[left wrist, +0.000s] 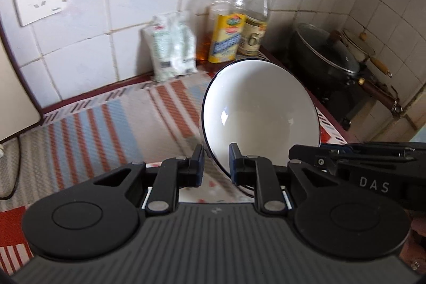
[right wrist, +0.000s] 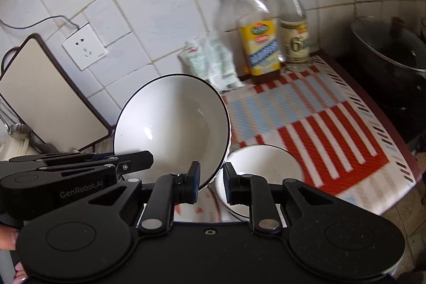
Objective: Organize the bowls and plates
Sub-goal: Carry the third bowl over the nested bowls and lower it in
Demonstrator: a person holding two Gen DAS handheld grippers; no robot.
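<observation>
A white bowl with a dark rim (left wrist: 262, 111) is tilted on edge in the air, held between both grippers. My left gripper (left wrist: 217, 159) is shut on its near rim, one finger inside and one outside. The same bowl shows in the right wrist view (right wrist: 173, 124), where my right gripper (right wrist: 210, 177) is shut on its lower right rim. The right gripper's body (left wrist: 359, 164) shows at the right of the left wrist view, and the left gripper's body (right wrist: 66, 172) at the left of the right wrist view. A second white bowl (right wrist: 263, 169) sits upright on the striped mat, below the right gripper.
A striped red, blue and white mat (right wrist: 332, 119) covers the counter. Two bottles (right wrist: 259, 31) and a white packet (right wrist: 210, 63) stand against the tiled wall. A lidded dark pan (left wrist: 324, 52) sits on the stove at right. A cutting board (right wrist: 48, 95) leans at left, near a wall socket (right wrist: 85, 45).
</observation>
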